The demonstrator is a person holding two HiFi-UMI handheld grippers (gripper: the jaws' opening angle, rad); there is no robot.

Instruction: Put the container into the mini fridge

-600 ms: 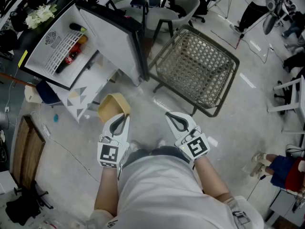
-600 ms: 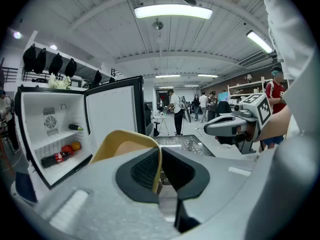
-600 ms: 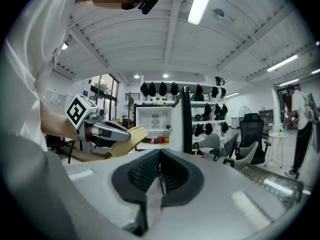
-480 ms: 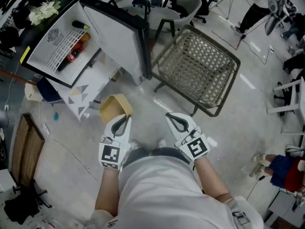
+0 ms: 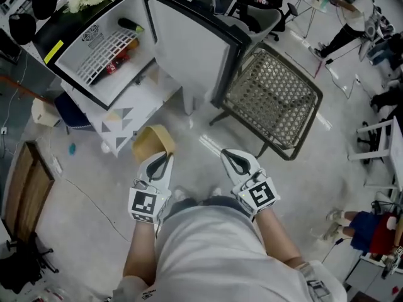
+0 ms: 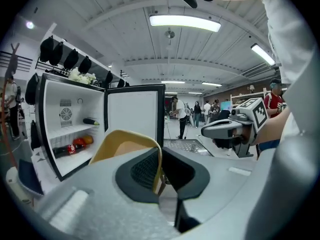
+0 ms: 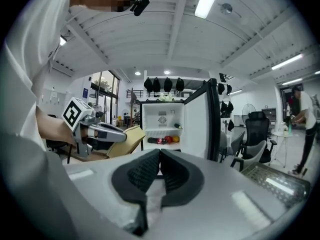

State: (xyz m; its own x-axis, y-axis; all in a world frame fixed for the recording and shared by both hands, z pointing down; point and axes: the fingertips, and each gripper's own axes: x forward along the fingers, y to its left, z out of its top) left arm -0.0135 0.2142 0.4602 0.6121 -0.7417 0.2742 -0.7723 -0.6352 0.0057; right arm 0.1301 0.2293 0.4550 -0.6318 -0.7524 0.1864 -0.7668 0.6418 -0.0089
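The jaws of the left gripper (image 5: 160, 158) pinch the rim of the container (image 5: 151, 142), a tan, thin-walled open tub held above the pale, glossy floor (image 5: 189, 128). The right gripper's (image 5: 234, 158) jaws are pressed together on nothing. Ahead stands the mini fridge (image 5: 101, 49), its door open, beside a mesh chair (image 5: 271, 99).

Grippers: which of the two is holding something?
The left gripper: its jaws pinch the wall of the tan container. The right gripper has its jaws shut together with nothing between them.
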